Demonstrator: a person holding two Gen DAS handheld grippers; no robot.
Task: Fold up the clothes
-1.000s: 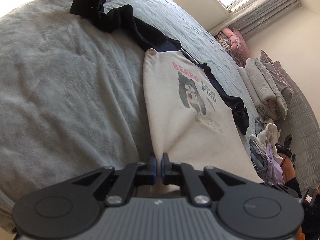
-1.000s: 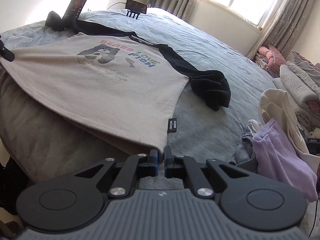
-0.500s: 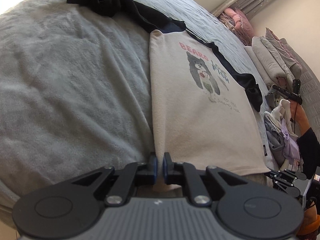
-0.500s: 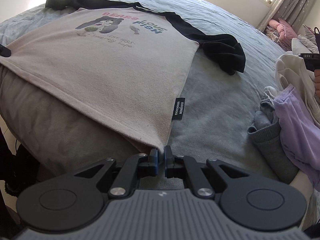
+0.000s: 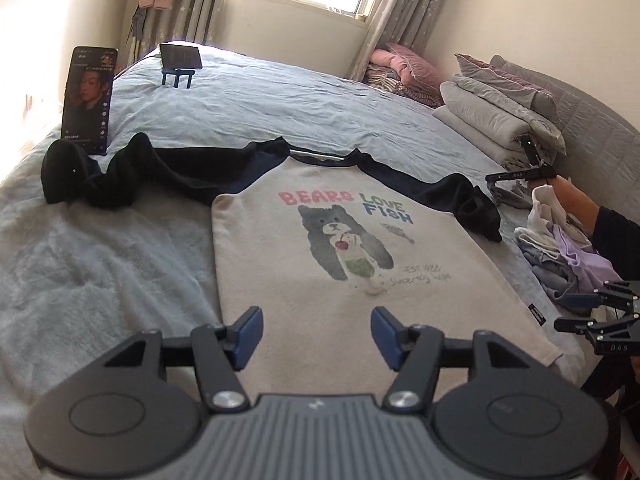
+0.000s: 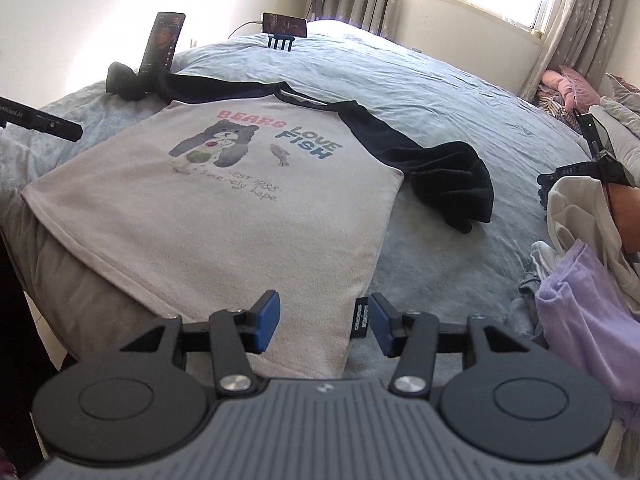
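A cream raglan shirt with black sleeves and a bear print lies flat, face up, on the grey-blue bed; it also shows in the right wrist view. Its hem is at the bed's near edge. My left gripper is open and empty above the hem's left part. My right gripper is open and empty above the hem's right corner, by the black side label. The left sleeve lies bunched; the right sleeve lies crumpled.
A pile of unfolded clothes lies at the right edge of the bed. Folded bedding is stacked at the far right. One phone stands by the left sleeve, another phone on a stand farther back. A window is behind.
Both grippers were shut on the shirt's hem corners; they have opened and let the hem go. The shirt now lies flat on the bed, and both cameras have tilted up.
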